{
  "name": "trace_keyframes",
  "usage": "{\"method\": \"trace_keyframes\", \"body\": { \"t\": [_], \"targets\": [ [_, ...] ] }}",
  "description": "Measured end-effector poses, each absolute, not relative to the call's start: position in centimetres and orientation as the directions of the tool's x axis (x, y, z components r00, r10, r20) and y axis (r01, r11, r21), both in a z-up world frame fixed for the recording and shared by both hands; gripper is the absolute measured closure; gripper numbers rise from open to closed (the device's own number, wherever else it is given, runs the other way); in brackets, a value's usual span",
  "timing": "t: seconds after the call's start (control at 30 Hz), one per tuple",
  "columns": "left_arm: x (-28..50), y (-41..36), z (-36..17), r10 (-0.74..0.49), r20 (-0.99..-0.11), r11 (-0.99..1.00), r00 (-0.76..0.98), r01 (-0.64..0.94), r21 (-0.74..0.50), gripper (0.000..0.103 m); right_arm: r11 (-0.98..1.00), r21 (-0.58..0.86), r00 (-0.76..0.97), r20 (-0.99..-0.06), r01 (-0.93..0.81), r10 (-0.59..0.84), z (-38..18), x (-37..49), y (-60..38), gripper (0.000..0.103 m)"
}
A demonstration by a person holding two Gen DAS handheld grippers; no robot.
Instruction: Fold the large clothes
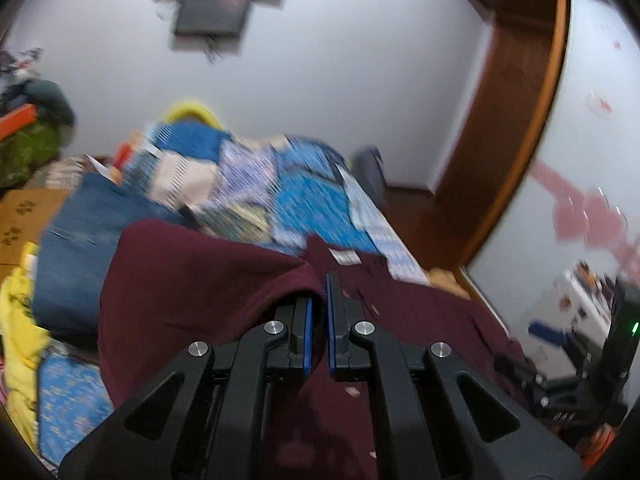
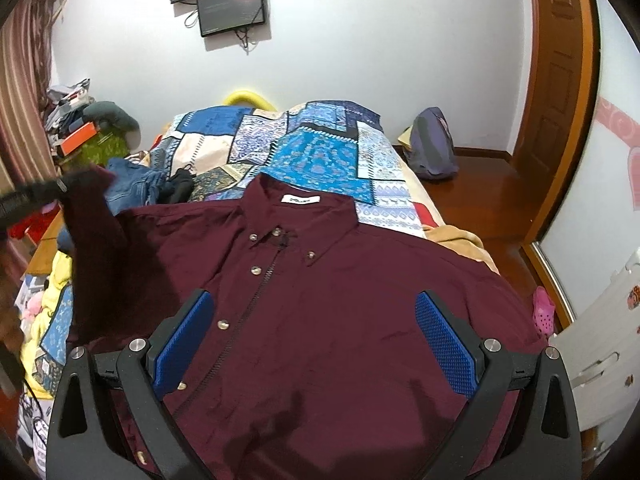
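Left gripper (image 1: 319, 296) is clamped on a fold of the maroon shirt (image 2: 320, 280); the cloth is pinched between its near-closed blue pads and draped over the left finger. In the right wrist view that sleeve (image 2: 94, 216) is seen lifted at far left, held up off the bed. Right gripper (image 2: 316, 320) is spread wide, nothing gripped, hovering over the shirt's front. Shirt is laid face-up directly ahead of and beneath the right claw, collar (image 2: 298, 204) at the far end, button placket running between the fingers. Patchwork quilt (image 2: 316, 152) lies beyond the collar; jeans (image 2: 134, 184) ahead-left.
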State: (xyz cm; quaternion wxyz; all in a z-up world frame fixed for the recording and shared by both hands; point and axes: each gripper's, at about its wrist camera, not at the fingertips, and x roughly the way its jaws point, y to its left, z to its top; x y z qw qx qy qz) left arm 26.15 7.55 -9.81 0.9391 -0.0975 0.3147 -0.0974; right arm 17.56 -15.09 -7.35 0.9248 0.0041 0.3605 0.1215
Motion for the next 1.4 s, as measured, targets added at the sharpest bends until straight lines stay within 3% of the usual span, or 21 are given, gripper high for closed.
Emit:
{"method": "trace_keyframes", "body": {
  "t": [0.37,0.47,0.57,0.7,0.87,1.07,1.4],
  "targets": [
    [27.4,-0.7,-18.8,-0.293,-0.799,0.952,0.525,0.240,-0.191,0.098,0.975,0.068,0.700,-0.685,-0.212,0.200,-8.0,17.2,-16.2,0.003],
    [26.6,-1.5,-20.0,-0.282,-0.828,0.951,0.485,0.257,-0.173,0.089,0.975,0.056,0.698,-0.690,-0.216,0.194,-8.1,17.1,-16.3,0.003],
    [25.5,-1.3,-19.9,-0.296,-0.833,0.945,0.468,0.270,-0.184,0.080,0.973,0.041,0.697,-0.691,-0.225,0.190,-8.0,16.8,-16.1,0.003],
    [24.0,0.3,-18.6,-0.260,-0.818,0.957,0.513,0.248,-0.149,0.053,0.970,0.021,0.700,-0.688,-0.244,0.191,-7.5,16.6,-15.5,0.003],
    [21.7,5.0,-16.0,-0.203,-0.776,0.978,0.597,0.162,-0.131,0.050,0.956,-0.020,0.711,-0.673,-0.292,0.203,-6.6,16.4,-13.3,0.003],
    [19.1,12.7,-14.3,-0.049,-0.734,0.996,0.677,-0.018,-0.083,0.046,0.917,-0.072,0.702,-0.668,-0.393,0.249,-6.1,16.5,-8.5,0.003],
    [14.7,23.0,-17.1,0.093,-0.752,0.966,0.652,-0.244,-0.092,0.045,0.712,-0.167,0.550,-0.759,-0.682,0.349,-9.4,16.4,4.0,0.004]
  ]
}}
